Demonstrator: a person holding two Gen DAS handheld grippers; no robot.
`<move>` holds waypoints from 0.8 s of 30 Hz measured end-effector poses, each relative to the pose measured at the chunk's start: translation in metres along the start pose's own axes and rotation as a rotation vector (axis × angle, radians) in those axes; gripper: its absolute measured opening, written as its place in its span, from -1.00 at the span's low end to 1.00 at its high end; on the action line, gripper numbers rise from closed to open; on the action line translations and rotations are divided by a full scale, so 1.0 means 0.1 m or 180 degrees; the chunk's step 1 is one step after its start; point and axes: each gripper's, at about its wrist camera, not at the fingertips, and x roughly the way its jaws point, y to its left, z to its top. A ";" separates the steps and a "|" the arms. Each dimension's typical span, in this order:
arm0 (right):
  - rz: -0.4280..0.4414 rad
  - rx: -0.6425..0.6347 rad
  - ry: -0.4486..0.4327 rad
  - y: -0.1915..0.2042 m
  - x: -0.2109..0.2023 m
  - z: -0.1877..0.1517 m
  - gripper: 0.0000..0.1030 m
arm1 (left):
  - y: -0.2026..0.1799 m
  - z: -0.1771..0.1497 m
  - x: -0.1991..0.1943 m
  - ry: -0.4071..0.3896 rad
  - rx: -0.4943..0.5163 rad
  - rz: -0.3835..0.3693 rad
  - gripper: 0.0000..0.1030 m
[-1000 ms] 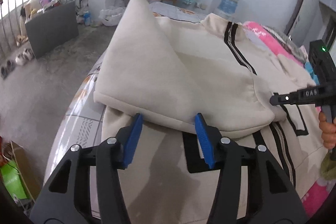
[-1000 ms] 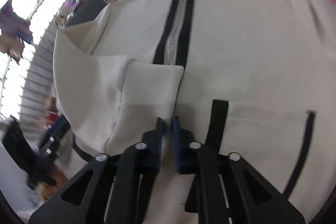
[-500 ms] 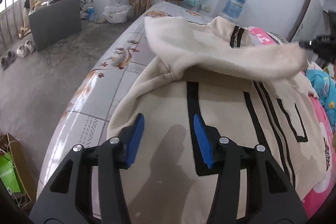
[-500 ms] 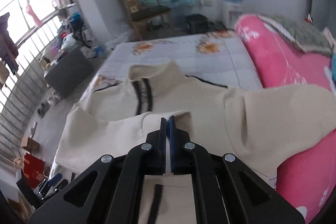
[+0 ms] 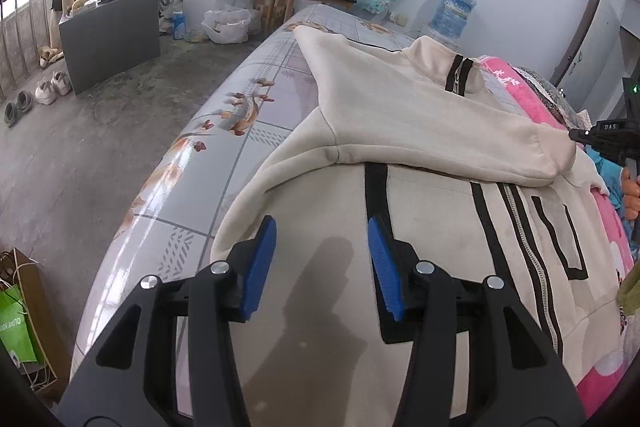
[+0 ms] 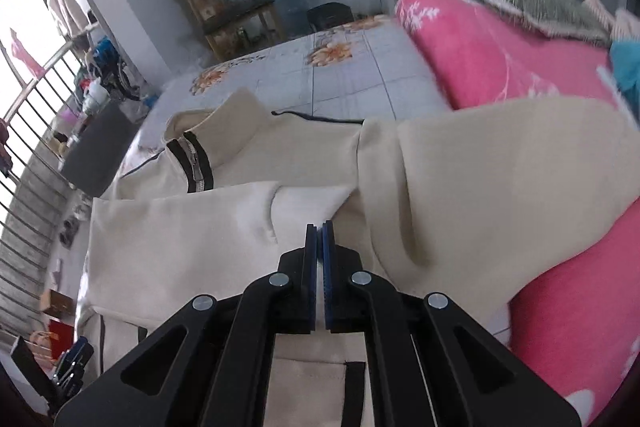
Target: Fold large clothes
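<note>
Black plastic left gripper (image 5: 322, 259) and matching right gripper (image 6: 319, 259), each with ribbed blue finger pads (image 5: 260, 263) and silver screws.

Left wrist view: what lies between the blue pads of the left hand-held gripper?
Bare cream jacket front lies below the open gap; nothing is gripped.

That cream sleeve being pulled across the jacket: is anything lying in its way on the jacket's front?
Nothing visible. The right tool is shut on the sleeve's cuff, and the jacket front under the sleeve shows only its zipper and black trim. The left tool hovers open nearer the hem.
</note>
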 end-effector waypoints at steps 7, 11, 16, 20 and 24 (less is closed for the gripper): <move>-0.0308 -0.0172 0.0383 -0.20 0.28 -0.07 -0.38 | 0.12 0.16 -0.11 0.0149 -0.0149 -0.0248 -0.10; -0.0010 -0.0040 0.0473 -0.32 0.31 -0.09 -0.17 | 0.24 0.44 -0.40 0.0003 -0.0134 -0.0255 -0.10; -0.0026 -0.0174 0.0612 -0.28 0.50 -0.18 -0.18 | 0.09 0.69 -0.27 0.0188 0.0396 0.0162 -0.06; -0.0023 -0.0303 0.0551 -0.20 0.49 -0.23 -0.37 | -0.24 0.60 0.15 0.0480 0.1099 0.0447 -0.06; -0.0150 -0.0398 0.0503 -0.18 0.47 -0.22 -0.87 | -0.38 0.49 0.45 0.0590 0.1560 0.0841 -0.07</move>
